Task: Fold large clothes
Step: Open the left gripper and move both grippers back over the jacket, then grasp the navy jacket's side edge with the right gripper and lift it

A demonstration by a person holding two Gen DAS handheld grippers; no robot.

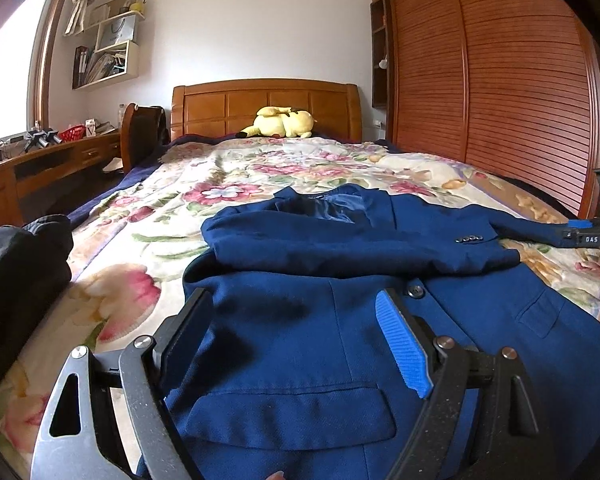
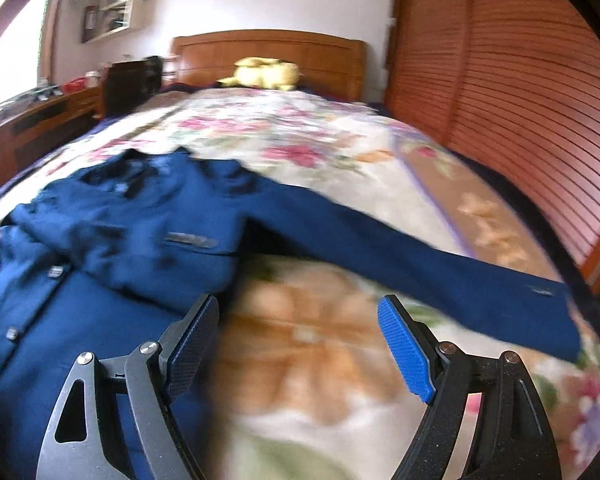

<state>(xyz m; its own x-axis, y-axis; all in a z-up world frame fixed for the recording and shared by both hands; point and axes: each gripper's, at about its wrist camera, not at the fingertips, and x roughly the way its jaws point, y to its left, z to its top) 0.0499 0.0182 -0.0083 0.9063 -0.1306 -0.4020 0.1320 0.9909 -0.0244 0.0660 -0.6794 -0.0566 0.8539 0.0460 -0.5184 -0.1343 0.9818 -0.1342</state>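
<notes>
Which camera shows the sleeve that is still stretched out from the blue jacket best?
The right wrist view: the outstretched sleeve runs nearly whole across the floral bedspread, though blurred. The left wrist view shows only part of it, far right, behind the folded sleeve.

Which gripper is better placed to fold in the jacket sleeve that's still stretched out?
Right, probably. The right gripper is open over the bedspread beside the outstretched sleeve, whose cuff lies just ahead. The left gripper, also open, hovers over the jacket front, farther from it.
</notes>
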